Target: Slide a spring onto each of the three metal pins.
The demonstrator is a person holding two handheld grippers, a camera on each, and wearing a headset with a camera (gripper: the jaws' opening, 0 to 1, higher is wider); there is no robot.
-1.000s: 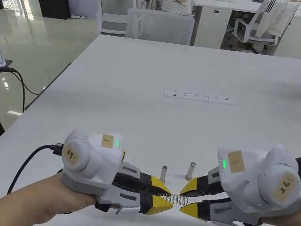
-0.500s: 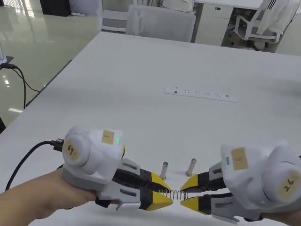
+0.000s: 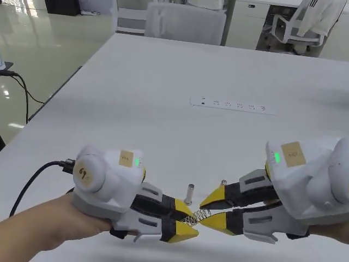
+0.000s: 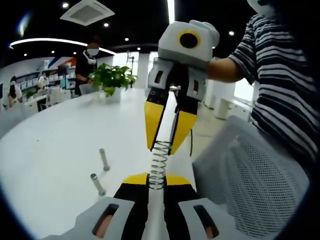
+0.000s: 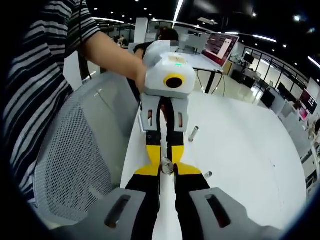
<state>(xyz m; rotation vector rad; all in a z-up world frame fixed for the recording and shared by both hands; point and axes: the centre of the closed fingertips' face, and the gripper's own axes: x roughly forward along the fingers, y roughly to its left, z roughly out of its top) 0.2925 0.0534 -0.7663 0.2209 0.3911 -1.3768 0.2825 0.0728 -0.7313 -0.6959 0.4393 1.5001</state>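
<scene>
Steel coil spring (image 3: 194,216), lower centre, ends pinched by left gripper (image 3: 190,221) and right gripper (image 3: 204,212); two cylindrical pins (image 3: 190,193) upright just behind, white bench (image 3: 163,109).

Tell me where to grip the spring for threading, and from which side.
Probably pinch the spring across the coils at one end, coming from the side. It is a slim open coil held between the left gripper and right gripper, each clamped on an end; a one-end side grip leaves the other mouth free for a pin.
</scene>
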